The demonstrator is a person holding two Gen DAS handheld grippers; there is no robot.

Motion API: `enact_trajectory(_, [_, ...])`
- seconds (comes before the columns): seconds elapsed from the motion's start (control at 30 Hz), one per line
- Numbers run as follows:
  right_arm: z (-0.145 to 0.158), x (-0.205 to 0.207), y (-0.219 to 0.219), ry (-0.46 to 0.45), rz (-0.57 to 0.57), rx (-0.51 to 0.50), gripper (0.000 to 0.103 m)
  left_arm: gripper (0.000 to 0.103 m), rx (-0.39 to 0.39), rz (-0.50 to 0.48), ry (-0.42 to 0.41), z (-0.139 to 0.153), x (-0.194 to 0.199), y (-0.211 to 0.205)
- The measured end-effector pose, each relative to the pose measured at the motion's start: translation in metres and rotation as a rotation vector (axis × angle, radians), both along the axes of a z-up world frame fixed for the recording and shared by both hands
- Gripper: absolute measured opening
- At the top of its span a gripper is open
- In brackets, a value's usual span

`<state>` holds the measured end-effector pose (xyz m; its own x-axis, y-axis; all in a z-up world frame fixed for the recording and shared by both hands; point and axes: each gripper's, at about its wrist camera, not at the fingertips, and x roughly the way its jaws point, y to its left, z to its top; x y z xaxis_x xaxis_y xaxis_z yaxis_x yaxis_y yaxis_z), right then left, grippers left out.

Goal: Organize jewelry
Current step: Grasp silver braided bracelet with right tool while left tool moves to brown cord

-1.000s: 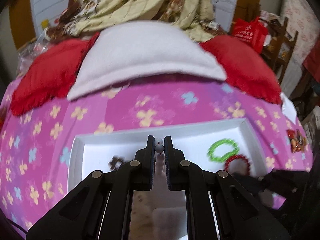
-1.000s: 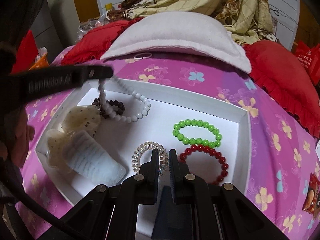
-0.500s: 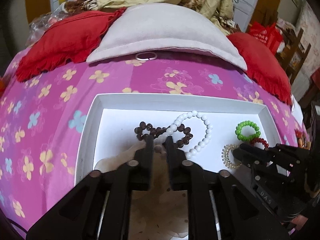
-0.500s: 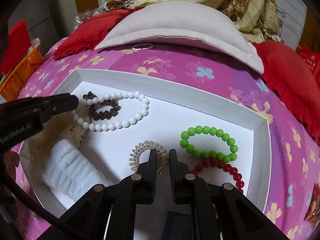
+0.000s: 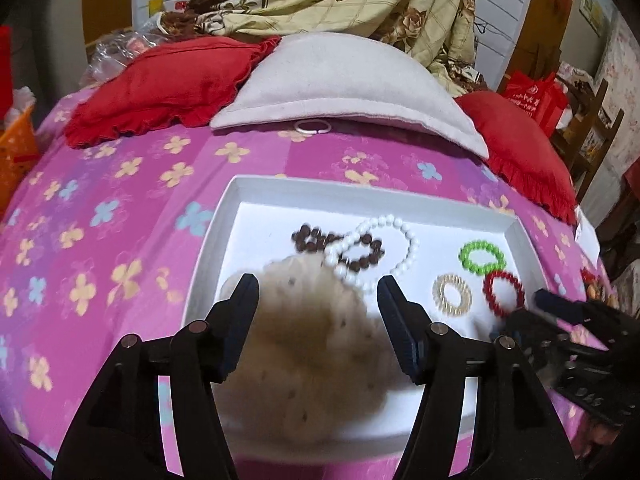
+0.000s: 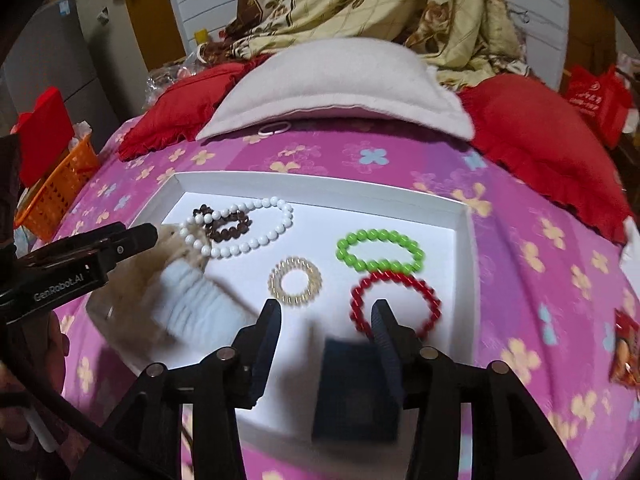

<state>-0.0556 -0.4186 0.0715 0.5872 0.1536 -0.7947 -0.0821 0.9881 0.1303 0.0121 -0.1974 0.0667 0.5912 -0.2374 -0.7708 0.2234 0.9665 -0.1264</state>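
A white tray [image 5: 432, 196] [image 6: 320, 186] lies on the pink flowered bed. In it a white bead bracelet [image 5: 408, 240] [image 6: 248, 244] overlaps a brown bead bracelet [image 5: 312, 240] [image 6: 224, 228]. Further right lie a green bracelet [image 5: 482, 258] [image 6: 380, 250], a red bracelet [image 5: 502, 292] [image 6: 394, 300] and a gold spiral hair tie [image 5: 452, 294] [image 6: 296, 280]. My left gripper [image 5: 316, 286] [image 6: 136, 236] is opening above a beige dotted scrunchie [image 5: 312, 344], holding nothing. My right gripper [image 6: 326, 308] [image 5: 560, 312] is opening too. A blurred dark blue box [image 6: 356, 392] sits low between its fingers, against the right one.
A fluffy white scrunchie [image 6: 192, 304] lies at the tray's near left. A white ring [image 6: 274, 128] rests on the bed by the pale pillow [image 6: 332, 80], flanked by red cushions [image 5: 168, 84]. An orange basket [image 6: 52, 196] stands left and a snack packet [image 6: 624, 360] lies right.
The left gripper brought the white bead bracelet down onto the brown one, let it go and spread its jaws. The right gripper's jaws have parted as well.
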Motion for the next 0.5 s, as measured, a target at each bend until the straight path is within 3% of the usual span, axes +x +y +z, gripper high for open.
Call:
enact_trajectory(0.23, [0.003, -0.047, -0.004, 0.003, -0.017, -0.006, 0.045, 0.062, 0.046, -0.029, -0.019, -0.001, -0.044, 0.0])
enact_trajectory(0.5, [-0.002, -0.096, 0.001, 0.014, 0.033, -0.051, 0.045, 0.062, 0.008, -0.105, -0.007, 0.003, -0.091, 0.001])
